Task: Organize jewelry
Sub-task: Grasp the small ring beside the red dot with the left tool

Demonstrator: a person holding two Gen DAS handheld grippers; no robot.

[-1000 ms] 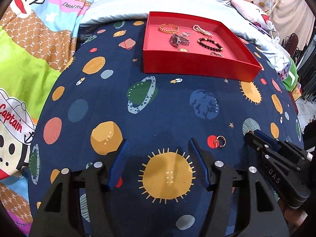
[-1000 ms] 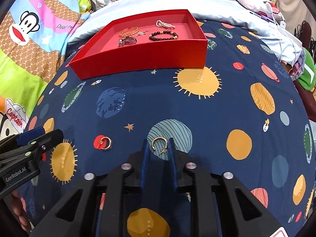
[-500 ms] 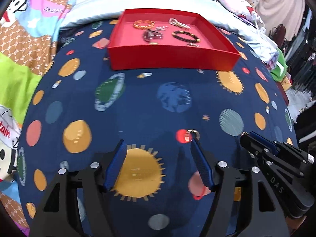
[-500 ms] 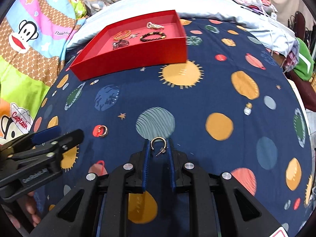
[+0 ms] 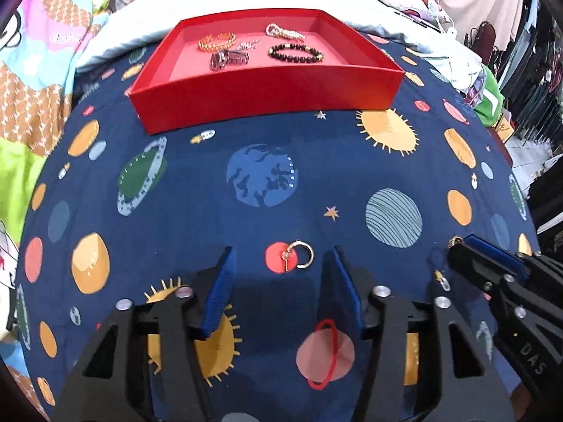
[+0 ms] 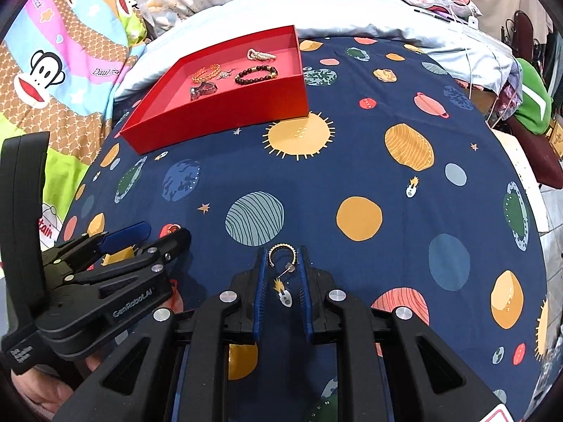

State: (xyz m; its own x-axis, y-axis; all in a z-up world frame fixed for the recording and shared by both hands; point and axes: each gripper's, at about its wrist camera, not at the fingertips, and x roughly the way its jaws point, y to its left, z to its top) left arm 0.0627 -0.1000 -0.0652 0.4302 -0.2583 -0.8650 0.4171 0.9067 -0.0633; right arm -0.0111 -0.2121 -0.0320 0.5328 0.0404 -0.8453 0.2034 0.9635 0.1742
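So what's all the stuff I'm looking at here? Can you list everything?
Red tray: one, red, far end of the bedspread.
Orange bracelet: one, orange-gold, in the tray.
Dark bead bracelet: one, dark brown, in the tray.
Pale bracelet: one, whitish, tray's far side.
Watch: one, dark, in the tray.
Loose earring: one, gold, on the bedspread between the left fingers.
Held earring: one, gold, in the right fingers.
Bedspread: one, navy with planets.
Left hand-held gripper: one, black and blue, open.
Right hand-held gripper: one, black and blue, closed on the earring.
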